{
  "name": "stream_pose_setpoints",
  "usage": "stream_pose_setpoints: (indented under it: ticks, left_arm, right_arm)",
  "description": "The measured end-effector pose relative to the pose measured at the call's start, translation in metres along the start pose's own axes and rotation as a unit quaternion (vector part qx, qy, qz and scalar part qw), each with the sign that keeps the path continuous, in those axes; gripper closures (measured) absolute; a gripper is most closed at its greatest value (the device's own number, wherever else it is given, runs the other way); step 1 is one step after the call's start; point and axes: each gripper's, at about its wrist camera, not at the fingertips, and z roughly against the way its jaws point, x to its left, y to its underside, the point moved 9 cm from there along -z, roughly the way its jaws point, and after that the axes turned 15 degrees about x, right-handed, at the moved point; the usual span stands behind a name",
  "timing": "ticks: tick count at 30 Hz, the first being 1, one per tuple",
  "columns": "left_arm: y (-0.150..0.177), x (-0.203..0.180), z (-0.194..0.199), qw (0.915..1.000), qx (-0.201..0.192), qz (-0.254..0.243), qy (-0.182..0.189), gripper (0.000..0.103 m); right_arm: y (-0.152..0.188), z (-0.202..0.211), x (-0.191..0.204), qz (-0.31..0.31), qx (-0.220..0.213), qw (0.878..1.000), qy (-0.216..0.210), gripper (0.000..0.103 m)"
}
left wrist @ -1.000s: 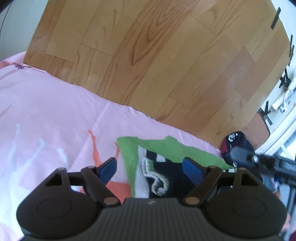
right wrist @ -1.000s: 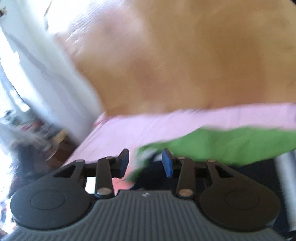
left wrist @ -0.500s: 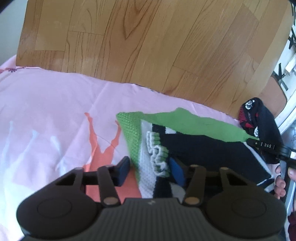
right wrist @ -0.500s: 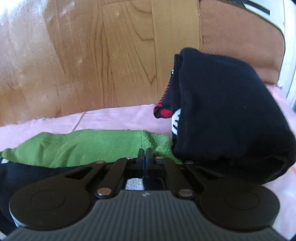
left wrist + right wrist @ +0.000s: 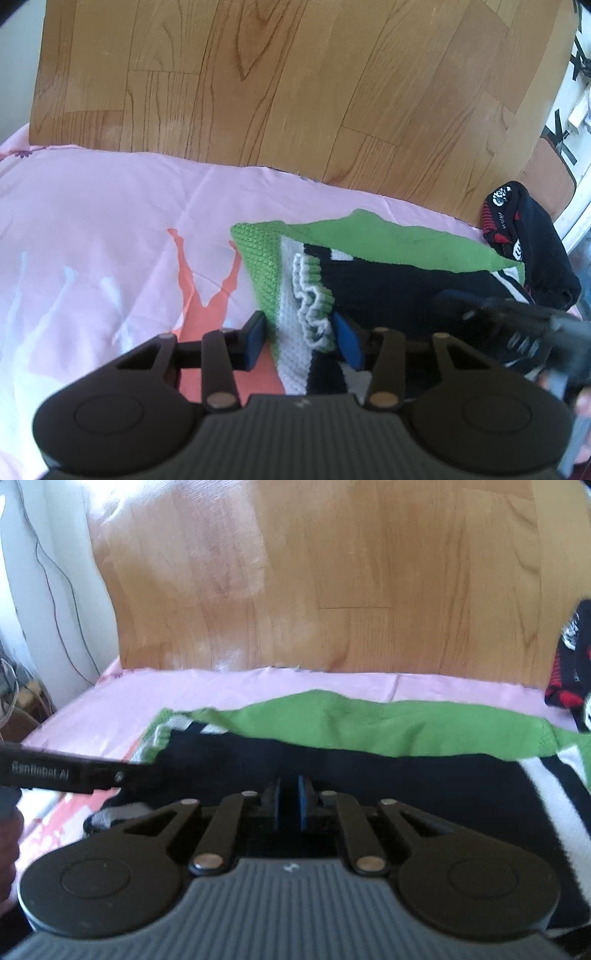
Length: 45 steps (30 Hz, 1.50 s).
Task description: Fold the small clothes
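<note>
A small knit sweater (image 5: 388, 280) in green, black and white lies folded on the pink sheet (image 5: 110, 229); it also shows in the right wrist view (image 5: 332, 720). My left gripper (image 5: 301, 338) is open, its blue pads either side of the sweater's white and green left edge with the ruffled cuff. My right gripper (image 5: 288, 801) sits low over the black part of the sweater, its pads nearly together with a narrow gap; I cannot tell if cloth is pinched. The right gripper also shows blurred in the left wrist view (image 5: 509, 325).
A folded black garment with red and white print (image 5: 528, 254) lies at the sheet's far right, also in the right wrist view (image 5: 570, 664). A wooden board (image 5: 295, 81) stands behind the sheet. The left gripper's body (image 5: 55, 773) crosses the right view's left side.
My right gripper swung left from the black folded garment to the sweater's middle and its pads parted slightly. My left gripper moved closer over the sweater's left edge and stayed open.
</note>
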Motion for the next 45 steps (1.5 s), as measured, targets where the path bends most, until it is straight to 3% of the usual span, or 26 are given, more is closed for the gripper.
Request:
stream_pose_setpoints:
  ticks: [4,6,8,9,11,14,16,18,19,20,21,22,23,26,29,33,34,36,37,38,40,45]
  left_arm:
    - [-0.001,-0.002,-0.001,0.9999,-0.004,-0.009,-0.01,0.058]
    - [0.0,-0.005,-0.002,0.9995,-0.009,-0.021,-0.021,0.055]
    - [0.001,-0.009,-0.003,0.9985,-0.018,-0.037,-0.037,0.052]
    - [0.001,-0.01,-0.004,0.9974,-0.024,-0.046,-0.05,0.045]
    - [0.001,-0.009,-0.005,0.9951,-0.037,-0.054,-0.074,0.033]
    - [-0.001,-0.006,-0.006,0.9962,-0.038,-0.044,-0.066,0.03]
    - [-0.002,-0.005,-0.007,0.9963,-0.039,-0.041,-0.065,0.029]
    - [-0.001,-0.006,-0.007,0.9958,-0.04,-0.044,-0.07,0.029]
    - [-0.001,-0.006,-0.007,0.9955,-0.041,-0.046,-0.072,0.029]
    - [-0.001,-0.006,-0.007,0.9954,-0.041,-0.047,-0.073,0.029]
    - [0.0,-0.006,-0.006,0.9954,-0.041,-0.048,-0.072,0.029]
    - [0.0,-0.006,-0.005,0.9955,-0.042,-0.048,-0.07,0.032]
    - [0.001,-0.007,-0.005,0.9956,-0.042,-0.05,-0.067,0.034]
    - [0.001,-0.014,-0.008,0.9946,-0.038,-0.069,-0.067,0.032]
    - [0.001,-0.017,-0.008,0.9917,-0.043,-0.082,-0.089,0.028]
    - [0.0,-0.012,-0.009,0.9936,-0.037,-0.068,-0.082,0.023]
    - [0.0,-0.012,-0.009,0.9937,-0.037,-0.067,-0.082,0.023]
    - [0.0,-0.012,-0.009,0.9933,-0.038,-0.069,-0.084,0.022]
    - [0.0,-0.012,-0.009,0.9933,-0.038,-0.069,-0.085,0.022]
    - [0.0,-0.011,-0.009,0.9933,-0.038,-0.069,-0.085,0.02]
    - [-0.001,-0.01,-0.01,0.9934,-0.038,-0.066,-0.086,0.019]
    - [-0.001,-0.012,-0.01,0.9905,-0.045,-0.076,-0.105,0.016]
  right_arm:
    - [0.01,0.027,-0.074,-0.08,-0.015,0.995,0.062,0.093]
    - [0.024,0.046,-0.115,-0.128,-0.028,0.989,0.062,0.103]
    - [0.035,0.066,-0.145,-0.159,-0.038,0.985,0.046,0.103]
    - [0.039,0.074,-0.152,-0.172,-0.041,0.983,0.056,0.103]
    - [0.045,0.087,-0.158,-0.165,-0.041,0.978,0.117,0.102]
    - [0.047,0.1,-0.156,-0.168,-0.051,0.976,0.127,0.093]
    - [0.038,0.094,-0.15,-0.144,-0.057,0.978,0.143,0.079]
    - [0.024,0.09,-0.153,-0.136,-0.057,0.977,0.151,0.048]
    - [0.02,0.084,-0.157,-0.137,-0.05,0.979,0.146,0.046]
    - [0.021,0.076,-0.16,-0.141,-0.029,0.98,0.139,0.048]
    - [0.025,0.069,-0.164,-0.148,-0.001,0.98,0.134,0.071]
    - [0.029,0.057,-0.168,-0.156,0.022,0.98,0.123,0.078]
    - [0.029,0.062,-0.169,-0.161,0.007,0.98,0.115,0.092]
    - [0.023,0.083,-0.18,-0.163,-0.036,0.976,0.136,0.093]
    - [0.03,0.064,-0.191,-0.159,-0.002,0.974,0.163,0.091]
    - [0.032,0.083,-0.188,-0.175,-0.021,0.971,0.159,0.07]
    - [0.035,0.094,-0.184,-0.181,-0.035,0.972,0.147,0.067]
    - [0.043,0.106,-0.174,-0.187,-0.051,0.975,0.109,0.05]
    - [0.047,0.105,-0.171,-0.189,-0.048,0.976,0.096,0.047]
    - [0.052,0.101,-0.167,-0.188,-0.038,0.977,0.089,0.048]
    - [0.069,0.084,-0.168,-0.191,-0.001,0.978,0.079,0.085]
    - [0.09,0.084,-0.19,-0.234,-0.043,0.971,0.021,0.087]
